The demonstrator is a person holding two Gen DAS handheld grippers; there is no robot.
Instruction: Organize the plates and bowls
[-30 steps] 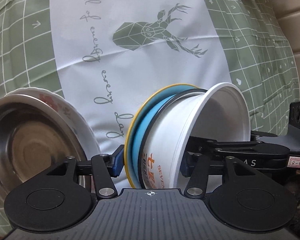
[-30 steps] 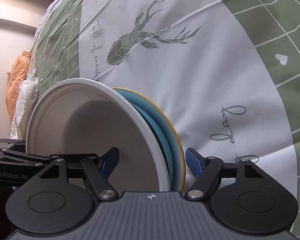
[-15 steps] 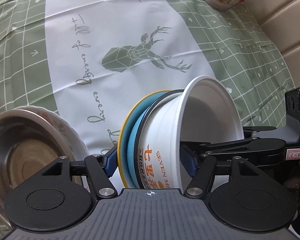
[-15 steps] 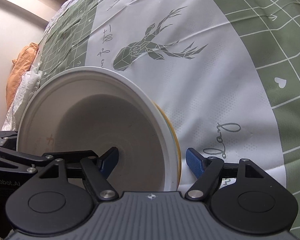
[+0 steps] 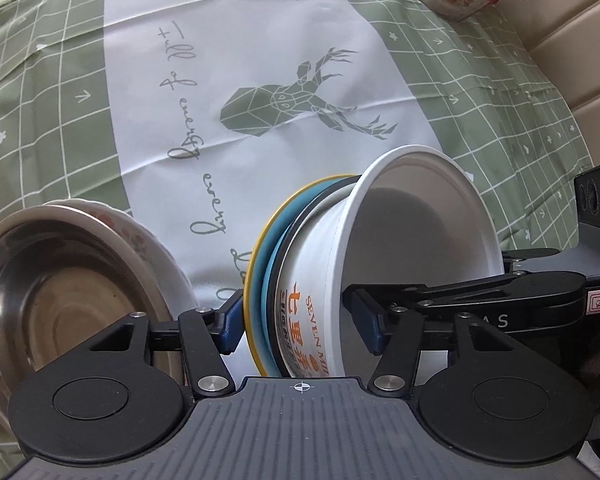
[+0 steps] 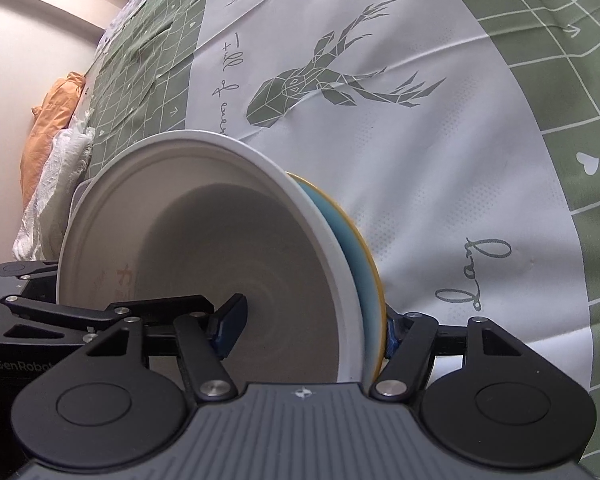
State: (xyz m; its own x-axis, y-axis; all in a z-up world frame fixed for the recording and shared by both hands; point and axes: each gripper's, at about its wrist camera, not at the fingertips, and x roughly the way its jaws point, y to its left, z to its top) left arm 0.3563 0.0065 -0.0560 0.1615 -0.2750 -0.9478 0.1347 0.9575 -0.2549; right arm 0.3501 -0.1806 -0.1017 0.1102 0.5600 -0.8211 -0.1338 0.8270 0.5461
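On my left wrist view, the left gripper (image 5: 300,330) has its blue pads set either side of a stack: a white noodle bowl (image 5: 384,280) nested in a blue plate (image 5: 269,264) with a yellow rim, the left pad against the plate and the right pad beside the bowl's rim, though I cannot tell if it truly clamps. My right gripper (image 6: 312,326) is clamped on the same stack, one pad inside the bowl, the other behind the plate. The stack sits over the tablecloth (image 5: 260,40), beside a steel bowl (image 5: 60,308) in a floral plate (image 5: 148,248).

white bowl (image 5: 320,332) – "seven"; left gripper (image 6: 24,364) – "genrobot"
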